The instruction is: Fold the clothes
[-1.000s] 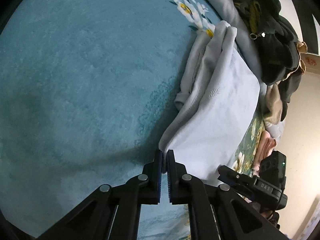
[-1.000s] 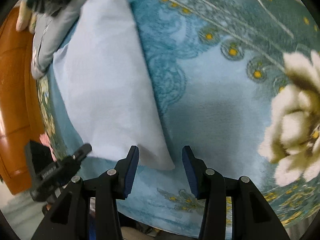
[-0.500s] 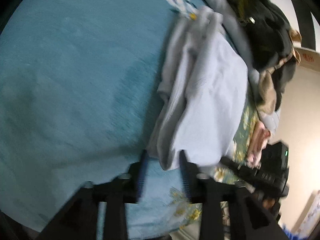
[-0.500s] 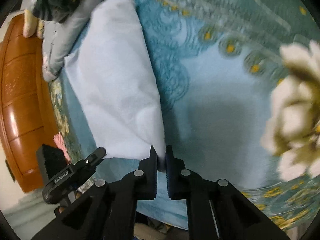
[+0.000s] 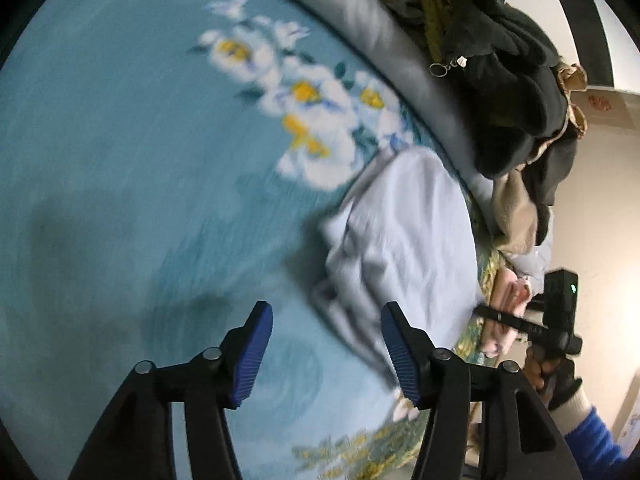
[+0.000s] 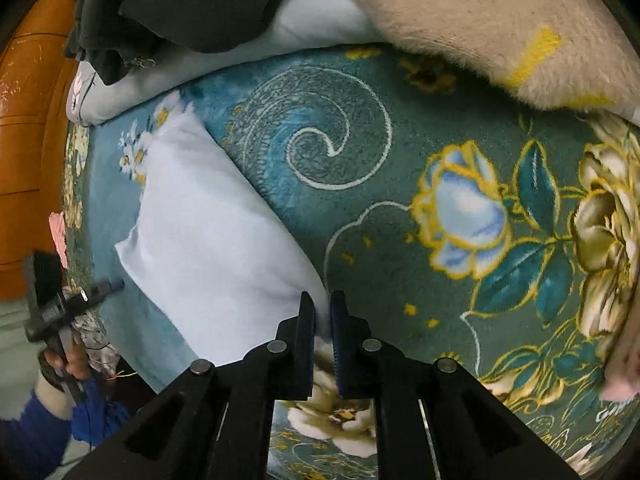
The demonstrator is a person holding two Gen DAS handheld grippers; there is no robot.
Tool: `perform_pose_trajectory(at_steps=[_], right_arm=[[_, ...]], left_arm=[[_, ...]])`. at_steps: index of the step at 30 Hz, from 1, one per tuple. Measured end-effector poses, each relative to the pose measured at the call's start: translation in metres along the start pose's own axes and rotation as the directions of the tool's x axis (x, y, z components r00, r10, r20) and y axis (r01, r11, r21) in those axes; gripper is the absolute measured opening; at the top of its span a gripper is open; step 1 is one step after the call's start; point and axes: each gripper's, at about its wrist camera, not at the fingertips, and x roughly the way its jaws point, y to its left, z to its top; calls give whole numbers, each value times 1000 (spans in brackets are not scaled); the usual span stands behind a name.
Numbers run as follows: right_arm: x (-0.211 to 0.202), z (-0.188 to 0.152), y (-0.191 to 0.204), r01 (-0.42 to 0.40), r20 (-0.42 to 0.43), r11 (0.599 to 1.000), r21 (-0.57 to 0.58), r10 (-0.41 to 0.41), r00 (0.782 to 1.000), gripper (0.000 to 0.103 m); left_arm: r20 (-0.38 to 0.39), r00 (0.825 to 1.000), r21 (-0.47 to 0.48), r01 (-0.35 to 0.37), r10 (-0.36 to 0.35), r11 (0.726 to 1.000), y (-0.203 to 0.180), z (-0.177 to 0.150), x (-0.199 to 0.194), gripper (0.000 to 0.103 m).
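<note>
The pale blue-white garment (image 6: 208, 240) lies folded on a teal floral blanket (image 6: 400, 240), running from the upper left toward the lower centre of the right wrist view as a smooth, long, narrow panel. The right gripper (image 6: 323, 320) has its jaws pinched on the garment's lower corner. In the left wrist view the garment (image 5: 408, 240) sits right of centre, motion-blurred, its left edge bunched into soft layered folds. The left gripper (image 5: 326, 332) holds its jaws wide apart, nothing between them, just beside the bunched edge. A heap of dark clothes (image 5: 500, 80) fills the upper right on a grey pillow (image 5: 380, 32).
</note>
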Motion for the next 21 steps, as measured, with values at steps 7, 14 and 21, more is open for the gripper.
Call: perform_pose_trajectory(at_steps=[7,14,21], right_arm=[[9,-43,-9,-121,207,974,194,80,975,42],[68,-129,-26,-428,383,786,445,264,885,42],[97,-155,-25,-582,513,657,479,329,793,42]], left_arm=[[-38,998,96,-38,42,995,-5,40,18,63],[-140,990,107,45,-30,993,-7,55,63,63],[-178,980,151,120,-92,981,-6,55,69,62]])
